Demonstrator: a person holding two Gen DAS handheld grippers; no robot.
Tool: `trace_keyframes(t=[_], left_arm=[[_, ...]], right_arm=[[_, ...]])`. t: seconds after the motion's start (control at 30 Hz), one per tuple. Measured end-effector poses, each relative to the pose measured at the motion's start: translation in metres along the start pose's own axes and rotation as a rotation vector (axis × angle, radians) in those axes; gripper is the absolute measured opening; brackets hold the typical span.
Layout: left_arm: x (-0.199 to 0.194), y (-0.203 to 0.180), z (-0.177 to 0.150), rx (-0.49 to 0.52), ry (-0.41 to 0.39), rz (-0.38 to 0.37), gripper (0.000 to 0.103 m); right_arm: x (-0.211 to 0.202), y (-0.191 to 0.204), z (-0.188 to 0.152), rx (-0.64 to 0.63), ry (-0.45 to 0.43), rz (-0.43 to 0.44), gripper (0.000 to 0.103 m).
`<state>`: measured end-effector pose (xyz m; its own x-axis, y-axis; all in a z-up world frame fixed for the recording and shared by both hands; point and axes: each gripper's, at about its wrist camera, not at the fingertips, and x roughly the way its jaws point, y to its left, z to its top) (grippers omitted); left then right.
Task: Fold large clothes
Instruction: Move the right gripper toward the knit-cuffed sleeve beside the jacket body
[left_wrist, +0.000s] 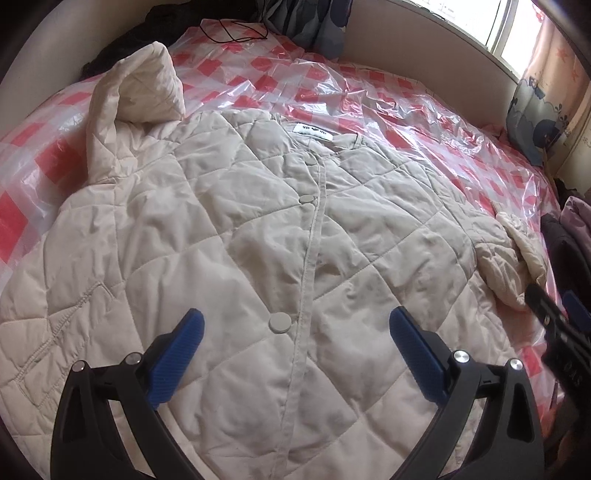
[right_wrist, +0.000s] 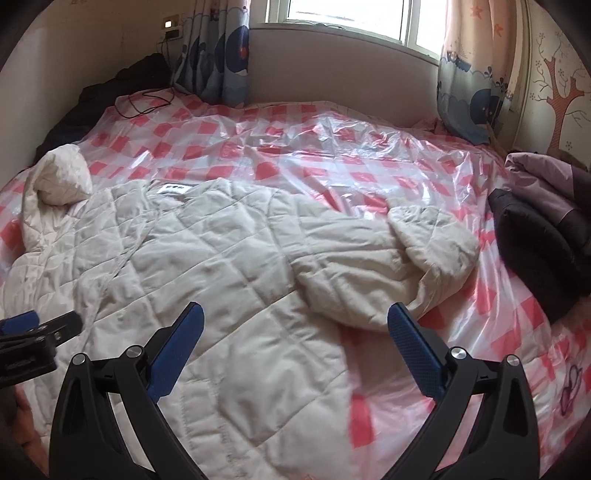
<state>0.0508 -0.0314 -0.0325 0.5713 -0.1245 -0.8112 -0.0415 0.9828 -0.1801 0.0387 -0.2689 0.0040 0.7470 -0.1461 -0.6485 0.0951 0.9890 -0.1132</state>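
Note:
A cream quilted jacket (left_wrist: 258, 229) lies front up on the bed, buttoned down the middle, collar label away from me. Its left sleeve (left_wrist: 140, 92) is bent upward at the far left; its right sleeve (right_wrist: 388, 258) is folded back over itself at the jacket's right edge. My left gripper (left_wrist: 295, 325) hovers open above the lower front, near a round button (left_wrist: 279, 323), holding nothing. My right gripper (right_wrist: 295, 321) stands open over the jacket's right hem, empty. Each gripper shows at the edge of the other's view: the right gripper (left_wrist: 554, 321) and the left gripper (right_wrist: 37, 328).
A clear plastic sheet (right_wrist: 332, 155) covers the red-and-white checked bed. Folded dark and purple clothes (right_wrist: 546, 221) are stacked at the bed's right edge. A black cable (left_wrist: 232, 31) and dark clothing (right_wrist: 110, 96) lie at the far left corner. Curtains and a window are behind.

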Motion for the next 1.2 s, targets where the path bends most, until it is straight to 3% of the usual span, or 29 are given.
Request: trace_keyframes(t=[0.1, 0.2, 0.33, 0.4, 0.47, 0.63, 0.77, 0.87, 0.93, 0.97, 1.07, 1.13, 1.2], left_arm=[[0.001, -0.01, -0.002, 0.031, 0.0, 0.004, 0.096], [0.003, -0.019, -0.003, 0.077, 0.006, 0.016, 0.096], [0.006, -0.017, 0.001, 0.066, 0.016, 0.008, 0.096], [0.007, -0.014, 0.002, 0.053, 0.024, 0.005, 0.096], [0.008, -0.011, 0.001, 0.039, 0.028, -0.001, 0.096], [0.007, -0.017, -0.002, 0.051, 0.028, -0.017, 0.096], [0.008, -0.024, -0.006, 0.071, 0.035, -0.021, 0.096], [0.007, -0.025, -0.006, 0.08, 0.037, -0.023, 0.096], [0.005, -0.023, -0.006, 0.081, 0.035, -0.025, 0.096], [0.005, -0.023, -0.006, 0.08, 0.035, -0.026, 0.096], [0.005, -0.02, -0.005, 0.069, 0.035, -0.025, 0.096], [0.005, -0.02, -0.005, 0.066, 0.037, -0.029, 0.096], [0.002, -0.024, -0.006, 0.087, 0.021, -0.017, 0.096]], right_arm=[[0.038, -0.027, 0.034, -0.107, 0.014, -0.148, 0.096], [0.106, -0.05, 0.056, -0.221, 0.146, -0.253, 0.096], [0.187, -0.084, 0.05, -0.375, 0.323, -0.44, 0.096], [0.191, -0.128, 0.044, -0.239, 0.351, -0.473, 0.096], [0.163, -0.185, 0.04, 0.033, 0.303, -0.427, 0.096], [0.07, -0.301, -0.019, 0.602, 0.175, -0.228, 0.096], [0.034, -0.343, -0.074, 0.857, 0.222, -0.054, 0.096], [0.022, -0.331, -0.085, 0.812, 0.262, -0.047, 0.096], [0.024, -0.305, -0.082, 0.637, 0.343, -0.099, 0.096], [0.019, -0.288, -0.079, 0.515, 0.343, -0.153, 0.096], [-0.011, -0.239, -0.068, 0.233, 0.228, -0.363, 0.096], [-0.034, -0.21, -0.061, 0.141, 0.109, -0.364, 0.096], [-0.048, -0.179, -0.055, 0.092, 0.061, -0.291, 0.096]])
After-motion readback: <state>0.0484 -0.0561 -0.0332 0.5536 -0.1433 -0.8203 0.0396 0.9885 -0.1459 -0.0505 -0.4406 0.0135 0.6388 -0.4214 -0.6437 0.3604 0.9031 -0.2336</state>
